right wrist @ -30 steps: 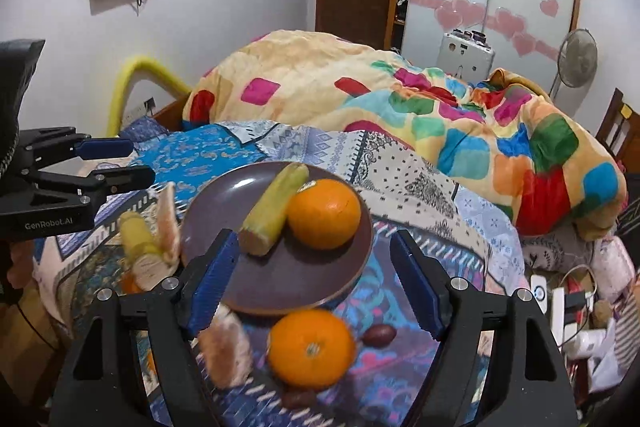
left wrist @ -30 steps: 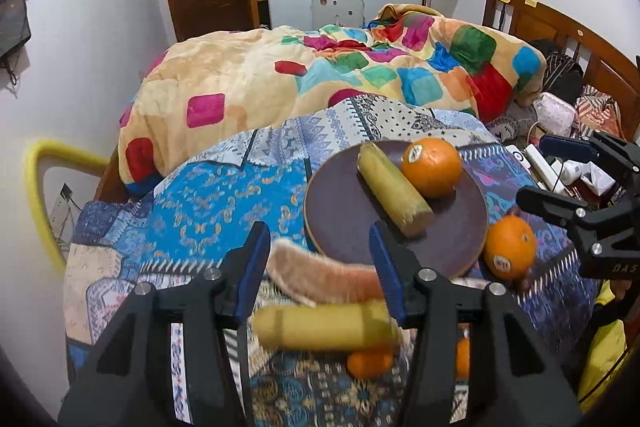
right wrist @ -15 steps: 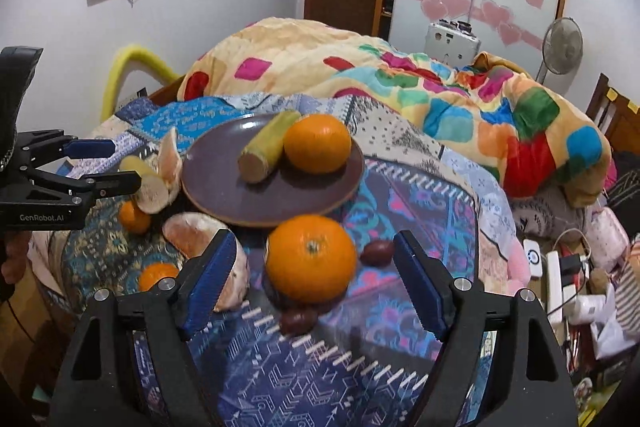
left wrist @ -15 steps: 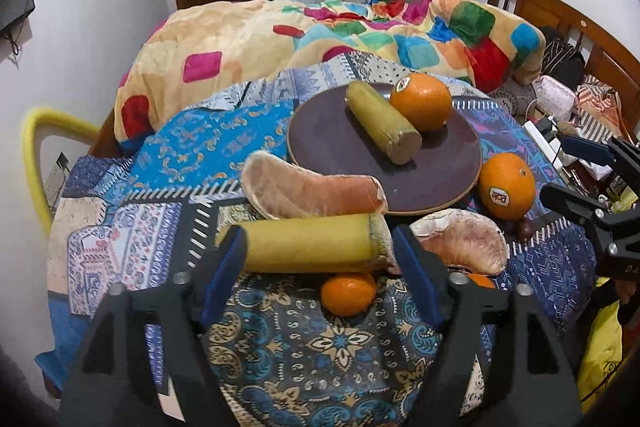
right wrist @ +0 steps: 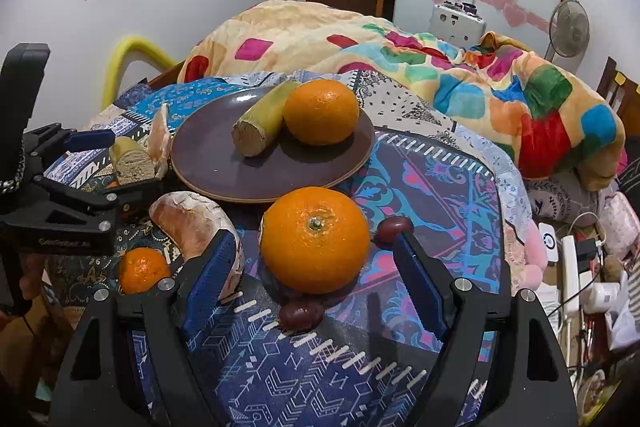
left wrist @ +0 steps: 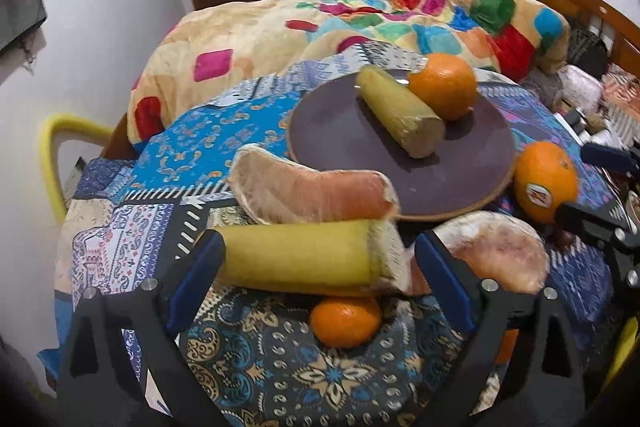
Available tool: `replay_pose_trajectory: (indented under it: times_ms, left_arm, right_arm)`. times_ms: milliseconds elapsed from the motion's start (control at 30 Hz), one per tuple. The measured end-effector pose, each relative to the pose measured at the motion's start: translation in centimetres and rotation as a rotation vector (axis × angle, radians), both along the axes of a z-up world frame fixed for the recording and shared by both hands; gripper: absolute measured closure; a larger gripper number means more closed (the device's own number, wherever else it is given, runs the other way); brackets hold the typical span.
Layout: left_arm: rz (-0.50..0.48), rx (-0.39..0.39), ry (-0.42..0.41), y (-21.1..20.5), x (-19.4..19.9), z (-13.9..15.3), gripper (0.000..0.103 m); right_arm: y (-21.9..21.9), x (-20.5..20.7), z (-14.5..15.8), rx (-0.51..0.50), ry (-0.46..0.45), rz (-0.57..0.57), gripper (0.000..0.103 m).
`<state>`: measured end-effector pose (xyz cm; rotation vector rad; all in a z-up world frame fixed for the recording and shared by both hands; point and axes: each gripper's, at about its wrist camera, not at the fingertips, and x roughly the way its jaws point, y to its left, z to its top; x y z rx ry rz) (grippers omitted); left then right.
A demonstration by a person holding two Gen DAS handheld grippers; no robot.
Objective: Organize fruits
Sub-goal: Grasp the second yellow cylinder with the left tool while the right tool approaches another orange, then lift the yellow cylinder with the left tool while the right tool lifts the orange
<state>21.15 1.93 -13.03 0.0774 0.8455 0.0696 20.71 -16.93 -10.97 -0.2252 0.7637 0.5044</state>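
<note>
Since a moment ago both grippers have drawn closer to the fruit: the left gripper (left wrist: 316, 263) now has its jaws wide on either side of the yellow cane piece (left wrist: 298, 259), and the right gripper (right wrist: 314, 271) has its jaws wide around the near orange (right wrist: 315, 241), neither gripping. The counter (right wrist: 432, 187) wears a patterned blue cloth, with a brown plate (right wrist: 224, 163) holding a second cane piece and orange, and a bed with a bright quilt (right wrist: 460, 75) lies beyond. A small mandarin (left wrist: 345, 321) sits half hidden under the cane piece.
</note>
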Motion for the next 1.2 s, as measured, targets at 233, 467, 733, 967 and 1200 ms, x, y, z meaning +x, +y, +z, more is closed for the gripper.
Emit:
replay_pose_trajectory:
  times_ms: [233,467,733,967,1200]
  left_arm:
    - [-0.061,0.038,-0.038,-0.9,-0.7,0.9,0.042]
    - [-0.118,0.003,-0.035,0.2,-2.5,3.4,0.079]
    - [-0.021,-0.029,0.052,5.8,-4.5,1.7,0.081]
    - [0.031,-0.113,0.104,9.6,-4.6,0.1,0.081]
    - [0.096,-0.123,0.077,12.4,-5.2,1.1,0.072]
  right_arm:
    - [0.2,0.2,-0.4,0.005,0.010,0.002,0.024]
    - [0.0,0.3,-0.1,0.028,0.012,-0.001,0.024]
    - [-0.1,0.1,0.4,0.035,0.000,0.004,0.024]
    - [-0.2,0.2,0.1,0.027,0.005,-0.001,0.024]
    - [-0.6,0.3,0.1,0.023,0.001,-0.011,0.024]
